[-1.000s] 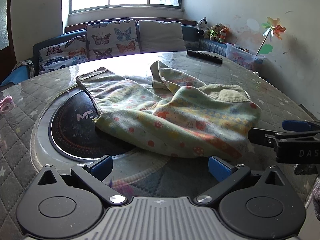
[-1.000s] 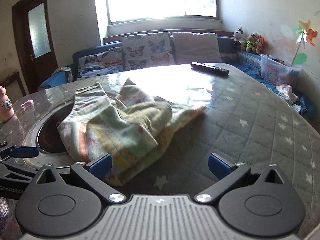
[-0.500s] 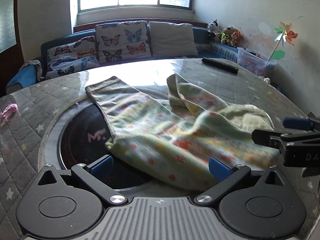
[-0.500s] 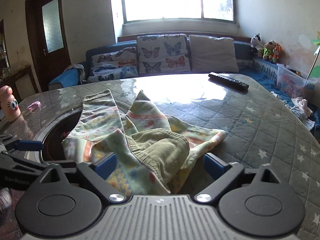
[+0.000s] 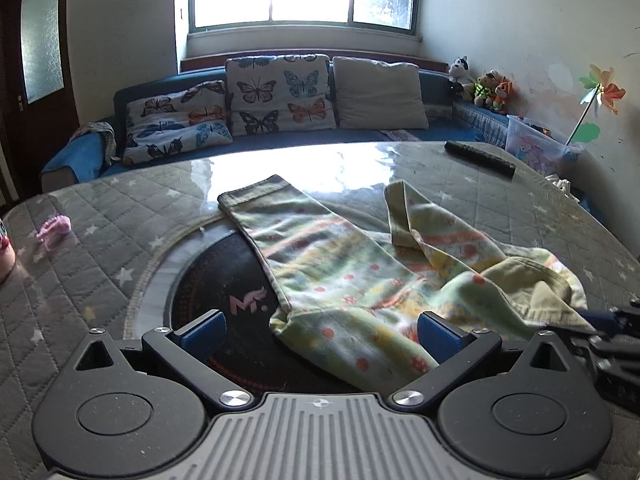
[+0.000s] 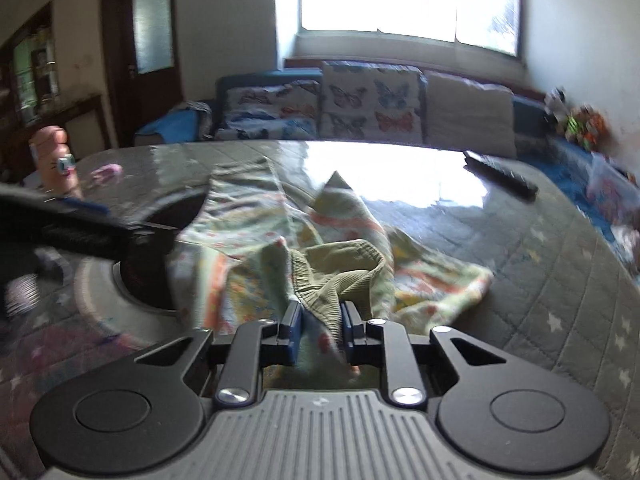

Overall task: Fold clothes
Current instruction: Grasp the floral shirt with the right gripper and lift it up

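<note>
Patterned green trousers [image 5: 352,280] are spread crumpled on the surface, one leg laid straight, the ribbed waistband bunched up.

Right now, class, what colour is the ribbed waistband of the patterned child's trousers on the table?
Olive green ribbed waistband, clamped in the right gripper; clearest in the right wrist view.

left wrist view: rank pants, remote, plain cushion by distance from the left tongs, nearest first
1. Pants: between the open left tongs, centre of table.
2. Remote: far right table edge.
3. Plain cushion: on the sofa behind.
</note>
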### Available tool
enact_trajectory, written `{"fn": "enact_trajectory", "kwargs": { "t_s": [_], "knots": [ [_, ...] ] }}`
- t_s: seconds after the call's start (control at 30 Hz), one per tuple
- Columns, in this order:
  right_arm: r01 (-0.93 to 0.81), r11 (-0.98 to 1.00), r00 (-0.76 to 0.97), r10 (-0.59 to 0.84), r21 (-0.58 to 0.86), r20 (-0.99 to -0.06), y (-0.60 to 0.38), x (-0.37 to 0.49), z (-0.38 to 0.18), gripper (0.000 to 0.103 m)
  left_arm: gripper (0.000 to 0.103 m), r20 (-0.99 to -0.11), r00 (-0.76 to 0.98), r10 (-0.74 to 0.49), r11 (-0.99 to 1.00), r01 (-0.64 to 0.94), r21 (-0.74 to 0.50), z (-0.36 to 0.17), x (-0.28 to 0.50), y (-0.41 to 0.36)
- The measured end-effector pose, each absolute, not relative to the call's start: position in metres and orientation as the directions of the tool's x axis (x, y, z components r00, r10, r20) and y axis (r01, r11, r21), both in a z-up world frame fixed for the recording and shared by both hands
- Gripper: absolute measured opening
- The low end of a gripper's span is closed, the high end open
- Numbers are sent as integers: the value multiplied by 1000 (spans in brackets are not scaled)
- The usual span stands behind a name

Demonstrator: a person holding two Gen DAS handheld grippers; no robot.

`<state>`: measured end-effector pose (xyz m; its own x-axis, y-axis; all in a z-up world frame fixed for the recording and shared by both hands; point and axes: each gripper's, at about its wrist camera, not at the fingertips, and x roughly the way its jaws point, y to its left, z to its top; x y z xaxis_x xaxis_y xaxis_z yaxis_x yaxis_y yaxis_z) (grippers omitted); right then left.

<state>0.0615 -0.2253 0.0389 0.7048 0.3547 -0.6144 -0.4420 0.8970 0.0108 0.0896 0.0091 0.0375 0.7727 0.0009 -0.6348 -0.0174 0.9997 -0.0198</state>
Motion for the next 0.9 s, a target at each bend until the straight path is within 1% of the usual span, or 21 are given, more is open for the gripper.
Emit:
{"fn": "enact_trajectory", "kwargs": {
  "t_s": [0.03,0.17,0.2,0.23,0.3,0.33,0.43,0.57,0.67,0.8,0.87,0.9],
  "knots": [
    [-471,882,704,376,1,-603,-223,54,44,15,103,-631,776,3,1000,-17,-17,39,90,9],
    [-586,810,672,466,-29,-576,-212,27,56,14,103,-617,787,0,1000,-7,-8,48,92,8],
    [-648,760,644,511,-51,-570,-205,15,59,14,103,-614,790,-3,1000,-2,-8,51,92,8],
    [-675,735,628,529,-61,-571,-202,9,59,14,103,-610,792,-6,1000,2,-9,54,93,7],
    [-687,724,616,540,-57,-574,-203,9,61,12,103,-602,799,-6,1000,7,-1,59,96,6],
    [-694,718,610,545,-54,-576,-203,9,62,9,103,-599,801,-2,1000,8,7,61,97,5],
    [-712,701,591,561,-48,-580,-205,9,66,9,103,-601,799,7,1000,8,23,62,104,4],
    [-735,677,565,581,-39,-586,-206,10,70,9,103,-628,778,19,1000,-2,29,55,116,8],
    [-752,658,545,595,-32,-590,-208,10,74,11,103,-643,766,20,1000,-4,26,52,125,12],
    [-773,634,519,613,-22,-596,-210,11,78,11,103,-630,777,16,1000,4,30,62,139,14],
    [-743,669,545,584,-23,-601,-211,35,76,17,103,-625,781,-2,1000,19,21,67,145,14],
    [-727,686,557,570,-23,-604,-211,47,75,18,103,-628,778,-13,999,30,16,68,150,14]
  ]
}}
